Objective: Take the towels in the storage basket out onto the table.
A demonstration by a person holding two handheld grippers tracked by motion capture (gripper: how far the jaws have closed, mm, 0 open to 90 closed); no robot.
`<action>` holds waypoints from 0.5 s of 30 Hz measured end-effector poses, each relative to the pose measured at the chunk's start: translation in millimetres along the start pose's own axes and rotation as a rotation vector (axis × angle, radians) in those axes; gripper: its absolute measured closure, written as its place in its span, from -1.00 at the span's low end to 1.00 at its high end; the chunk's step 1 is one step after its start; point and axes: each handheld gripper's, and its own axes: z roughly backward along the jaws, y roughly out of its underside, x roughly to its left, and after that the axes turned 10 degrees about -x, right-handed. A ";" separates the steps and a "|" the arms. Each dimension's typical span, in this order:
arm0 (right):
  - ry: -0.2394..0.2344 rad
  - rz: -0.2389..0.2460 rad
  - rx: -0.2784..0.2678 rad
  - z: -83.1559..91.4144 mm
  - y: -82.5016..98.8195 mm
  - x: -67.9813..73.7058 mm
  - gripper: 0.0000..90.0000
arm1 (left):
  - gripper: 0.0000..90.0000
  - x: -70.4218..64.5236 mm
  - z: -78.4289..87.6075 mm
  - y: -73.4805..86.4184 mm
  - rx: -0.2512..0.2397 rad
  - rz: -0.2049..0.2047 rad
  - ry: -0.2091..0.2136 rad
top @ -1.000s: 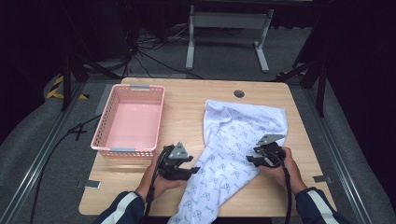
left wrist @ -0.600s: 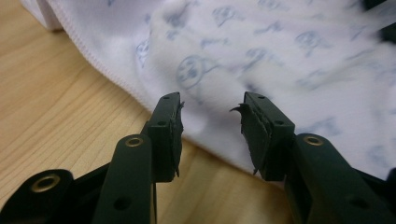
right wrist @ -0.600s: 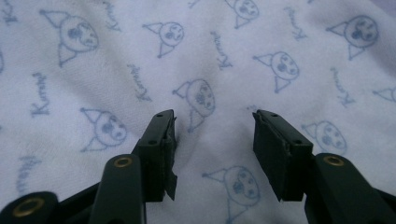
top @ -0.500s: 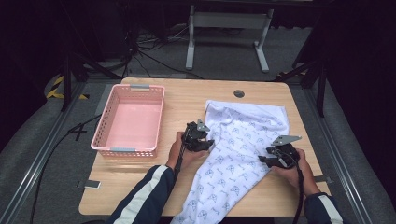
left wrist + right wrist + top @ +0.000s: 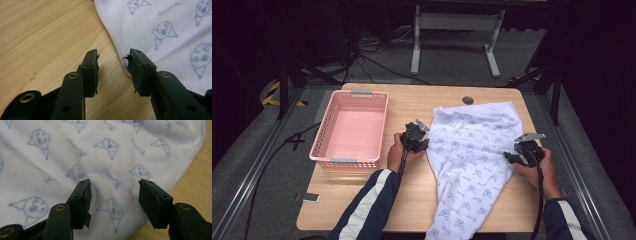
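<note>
From above, the left gripper [image 5: 419,137] sits at the towel's [image 5: 472,150] left hem and the right gripper [image 5: 523,152] at its right hem. Left gripper view: jaws apart, having just opened slightly, hem beside the right jaw. Right gripper view: jaws just widened, cloth beneath, ungripped. Next, I judge: pinch both edges.

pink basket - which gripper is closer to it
Left. The left gripper sits just right of the pink basket, at the cloth's left edge; the right gripper is across the cloth.
</note>
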 end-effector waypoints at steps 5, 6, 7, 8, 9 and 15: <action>0.045 0.012 0.000 -2.6 -7.3 3.6 -0.02 | 0.17 -17.4 14.3 -1.8 -0.059 -0.047 0.113; 0.025 0.003 -0.021 4.0 -6.9 4.9 -0.03 | 0.17 -23.1 21.7 -0.7 -0.074 -0.064 0.157; 0.025 0.003 -0.021 4.0 -6.9 4.9 -0.03 | 0.17 -30.0 28.8 1.3 -0.080 -0.081 0.190; 0.004 0.005 -0.055 13.5 -6.2 8.2 -0.01 | 0.19 -38.5 36.3 5.1 -0.074 -0.110 0.224; -0.051 0.013 -0.074 25.6 -4.4 12.9 -0.01 | 0.19 -42.6 40.6 7.5 -0.063 -0.128 0.245; -0.316 0.076 -0.080 63.4 19.4 73.2 -0.07 | 0.19 -64.1 45.3 28.8 -0.019 -0.172 0.339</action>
